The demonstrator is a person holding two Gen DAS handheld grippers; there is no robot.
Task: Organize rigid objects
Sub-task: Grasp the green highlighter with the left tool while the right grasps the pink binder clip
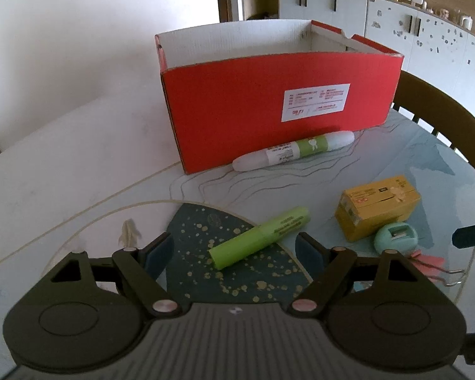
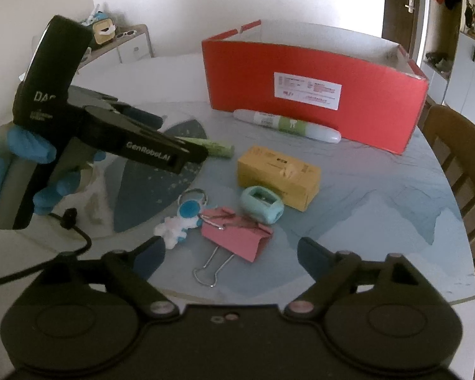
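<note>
Looks like the pick-up stage: left gripper [image 1: 234, 247], fingers apart w/ nothing between, lines up on the green highlighter [image 1: 260, 237], which lies flat on the worktop [image 2: 380, 221] well in front of the red box [image 1: 278, 107]. Next move prob. calls for closing across the barrel, then lifting it into the box. Highlighter: short lime cylinder, capped, printed side. Right of it, still in front of the box: white-green pen [image 1: 293, 151] just beside the box wall, yellow carton [image 1: 376, 205], teal sharpener [image 2: 262, 204], pink binder clip [image 2: 237, 232]. Right gripper [image 2: 228, 253] spread wide, empty, near the clip.
</note>
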